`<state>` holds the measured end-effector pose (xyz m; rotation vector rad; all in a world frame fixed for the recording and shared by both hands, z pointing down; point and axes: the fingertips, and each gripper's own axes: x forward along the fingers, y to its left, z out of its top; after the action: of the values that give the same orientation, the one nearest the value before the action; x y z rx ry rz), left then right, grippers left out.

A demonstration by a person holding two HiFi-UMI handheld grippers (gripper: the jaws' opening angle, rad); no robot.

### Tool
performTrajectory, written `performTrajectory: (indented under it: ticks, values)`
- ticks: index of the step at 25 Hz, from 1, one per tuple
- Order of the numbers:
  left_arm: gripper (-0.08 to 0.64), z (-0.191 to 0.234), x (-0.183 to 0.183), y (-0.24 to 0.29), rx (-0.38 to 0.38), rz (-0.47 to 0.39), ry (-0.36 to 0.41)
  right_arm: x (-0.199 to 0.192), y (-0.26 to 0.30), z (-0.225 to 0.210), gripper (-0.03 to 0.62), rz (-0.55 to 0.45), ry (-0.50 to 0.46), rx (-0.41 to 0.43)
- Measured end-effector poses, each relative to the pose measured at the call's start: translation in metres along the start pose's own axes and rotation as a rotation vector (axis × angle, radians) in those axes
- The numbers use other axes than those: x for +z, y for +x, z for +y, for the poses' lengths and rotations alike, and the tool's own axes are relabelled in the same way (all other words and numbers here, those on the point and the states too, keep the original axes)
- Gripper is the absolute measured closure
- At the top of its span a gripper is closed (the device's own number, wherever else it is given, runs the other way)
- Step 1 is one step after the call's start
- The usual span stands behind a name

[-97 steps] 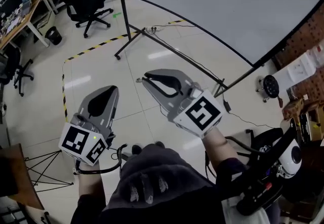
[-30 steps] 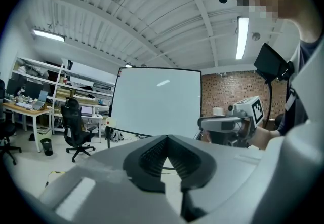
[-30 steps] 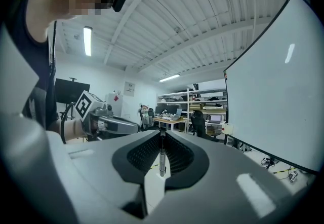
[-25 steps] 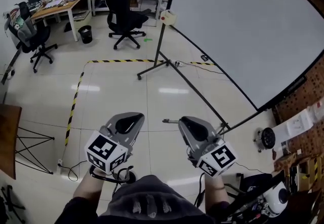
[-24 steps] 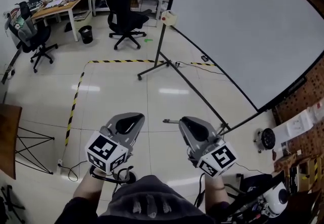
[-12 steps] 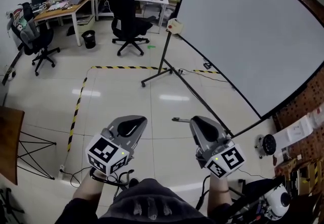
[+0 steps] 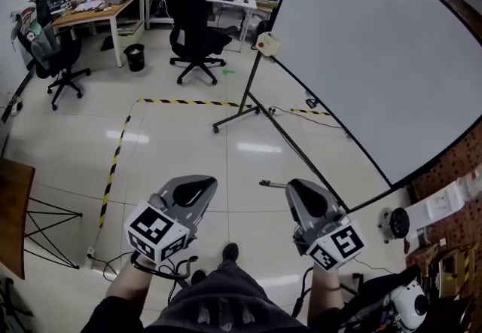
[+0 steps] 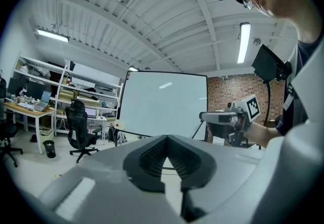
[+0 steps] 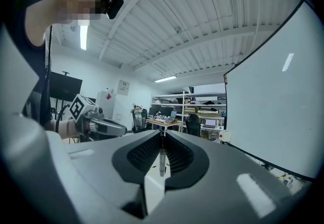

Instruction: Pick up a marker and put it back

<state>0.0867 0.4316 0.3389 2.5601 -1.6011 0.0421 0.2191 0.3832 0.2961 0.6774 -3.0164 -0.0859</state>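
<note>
A wooden worktop (image 7: 90,11) with a laptop on it stands at the far left of the workshop, a black office chair (image 7: 194,34) just beyond its end. A line of yellow-and-black tape (image 7: 113,166) runs across the glossy tiled floor (image 7: 173,128). Nearer the camera, the person holds the left tool (image 7: 202,182) level above the tiles; its jaws are closed tip to tip with nothing between them. Well apart to its right, the marker (image 7: 271,184) juts sideways toward the left tool. It is a slim pale stick pinched crosswise at the tips of the right tool (image 7: 291,185), whose jaws are clamped on it. In the right gripper view the marker stands upright between the ribbed pads. A large white screen (image 7: 376,45) on a black stand (image 7: 248,94) fills the right side of the room.
</note>
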Motion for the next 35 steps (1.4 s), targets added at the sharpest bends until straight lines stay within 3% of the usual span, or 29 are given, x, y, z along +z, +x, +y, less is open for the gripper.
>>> performTrajectory:
  ticks: [6, 12, 22, 28, 35]
  values:
    - [0.554, 0.033, -0.002, 0.036, 0.033, 0.02, 0.007, -0.012, 0.034, -0.043, 0.561, -0.019, 0.025, 0.017]
    - [0.554, 0.071, 0.026, 0.096, 0.052, 0.038, 0.071, -0.017, 0.066, -0.11, 0.561, -0.059, 0.077, 0.015]
    - [0.554, 0.111, 0.046, 0.202, 0.098, 0.031, 0.095, -0.024, 0.117, -0.218, 0.561, -0.07, 0.089, 0.061]
    - [0.554, 0.171, 0.055, 0.235, 0.145, 0.015, 0.071, -0.019, 0.171, -0.256, 0.561, -0.071, 0.082, 0.1]
    - [0.554, 0.25, 0.066, 0.274, 0.092, -0.001, 0.072, -0.016, 0.251, -0.285, 0.561, -0.057, 0.069, 0.08]
